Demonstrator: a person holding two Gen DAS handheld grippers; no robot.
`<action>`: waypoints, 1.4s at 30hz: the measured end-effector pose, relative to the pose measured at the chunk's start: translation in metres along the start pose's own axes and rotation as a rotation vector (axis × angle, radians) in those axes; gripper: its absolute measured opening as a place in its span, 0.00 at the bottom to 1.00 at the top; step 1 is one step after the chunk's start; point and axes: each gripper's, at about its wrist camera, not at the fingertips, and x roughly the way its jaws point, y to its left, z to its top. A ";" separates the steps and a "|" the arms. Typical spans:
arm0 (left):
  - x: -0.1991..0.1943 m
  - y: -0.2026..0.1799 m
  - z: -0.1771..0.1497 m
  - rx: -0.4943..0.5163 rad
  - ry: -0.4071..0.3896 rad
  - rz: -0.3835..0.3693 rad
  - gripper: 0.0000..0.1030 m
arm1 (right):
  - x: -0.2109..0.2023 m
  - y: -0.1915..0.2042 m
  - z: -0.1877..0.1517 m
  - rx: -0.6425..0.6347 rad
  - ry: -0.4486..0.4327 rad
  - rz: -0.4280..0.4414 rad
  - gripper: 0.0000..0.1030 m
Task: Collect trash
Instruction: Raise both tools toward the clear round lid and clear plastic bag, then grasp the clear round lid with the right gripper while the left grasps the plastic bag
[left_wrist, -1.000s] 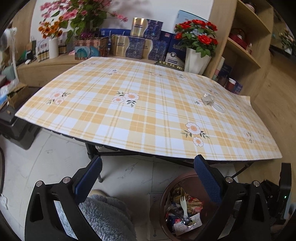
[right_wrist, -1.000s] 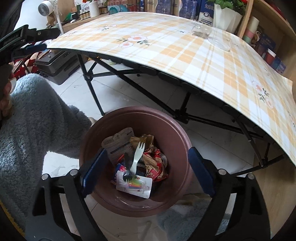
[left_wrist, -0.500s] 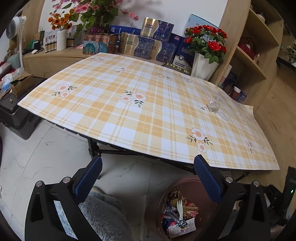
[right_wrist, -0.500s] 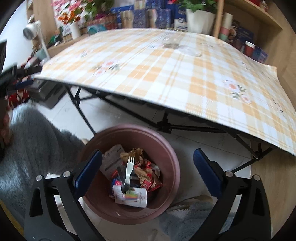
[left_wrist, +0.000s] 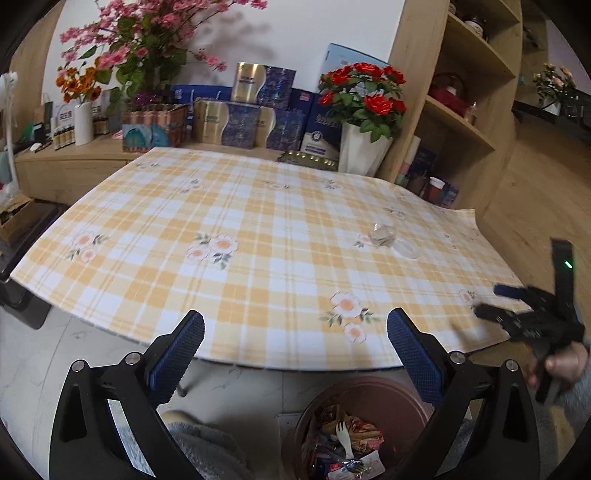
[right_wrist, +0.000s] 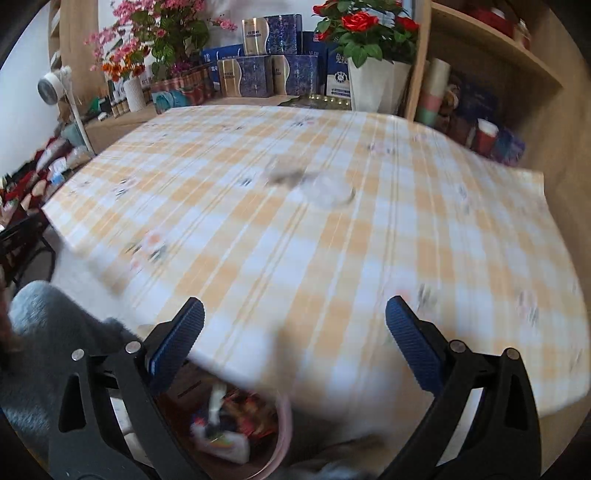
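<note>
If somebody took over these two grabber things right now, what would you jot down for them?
Left gripper: open, empty, over the near table edge.
Right gripper: open, empty, facing the table.
Bin on the floor under the near edge holds wrappers and a fork.
Done: that trash is binned.
Left: a crumpled clear cup and its lid, beside it, lie on the table's right side. Nearer the right gripper, I'd guess.

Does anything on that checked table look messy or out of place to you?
One thing: a crumpled clear plastic cup lies on the checked tablecloth toward the far right side, with a flat clear lid beside it. They are the only loose items on the table. The bin below already holds wrappers and a white plastic fork.
</note>
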 end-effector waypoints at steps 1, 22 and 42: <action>0.001 -0.002 0.004 0.010 -0.006 -0.001 0.94 | 0.011 -0.005 0.015 -0.017 0.011 -0.011 0.94; 0.055 0.003 0.026 0.000 0.044 0.022 0.94 | 0.158 -0.025 0.104 -0.130 0.140 0.000 0.86; 0.130 -0.053 0.054 0.056 0.138 -0.076 0.94 | 0.095 -0.110 0.070 0.366 -0.233 0.083 0.65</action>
